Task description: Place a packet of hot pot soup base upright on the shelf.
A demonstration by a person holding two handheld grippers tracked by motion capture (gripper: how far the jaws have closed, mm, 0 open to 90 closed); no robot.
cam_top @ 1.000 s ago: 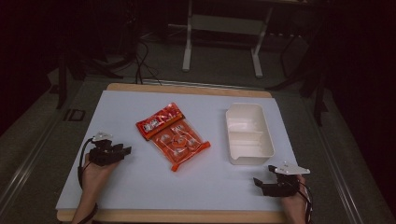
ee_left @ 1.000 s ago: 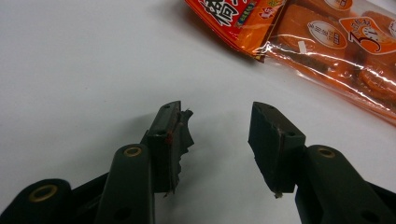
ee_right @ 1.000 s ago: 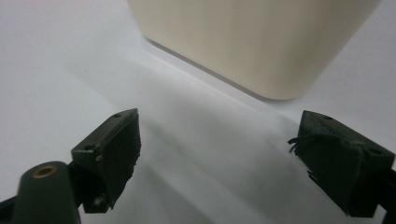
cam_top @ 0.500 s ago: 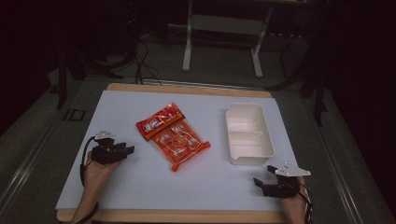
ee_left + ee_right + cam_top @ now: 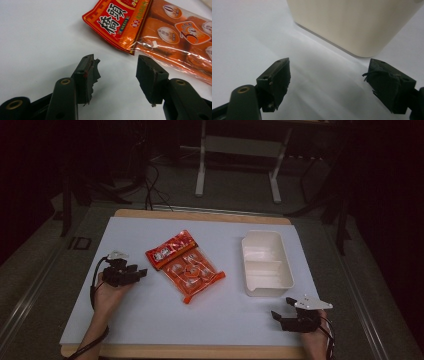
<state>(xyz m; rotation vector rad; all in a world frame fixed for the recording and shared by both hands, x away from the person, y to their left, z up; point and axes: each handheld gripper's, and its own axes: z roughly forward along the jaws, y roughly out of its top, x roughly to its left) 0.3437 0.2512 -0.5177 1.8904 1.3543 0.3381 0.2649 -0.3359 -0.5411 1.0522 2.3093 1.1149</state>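
Snack packet (image 5: 185,265) just beyond left gripper (image 5: 116,67), jaws just widened, empty

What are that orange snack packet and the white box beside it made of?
The snack packet looks like thin glossy plastic film: it crinkles, glints, and is partly clear, showing wrapped pieces inside. The white box seems to be rigid matte plastic, cream-coloured with smooth moulded walls and rounded corners, though that's only a guess from its look.

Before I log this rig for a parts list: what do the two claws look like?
Both are black. The left claw trails a black cable; its jaw pads look frayed. The right claw carries a grey three-cornered plate and a cable, with brass-coloured rivets at the jaws.
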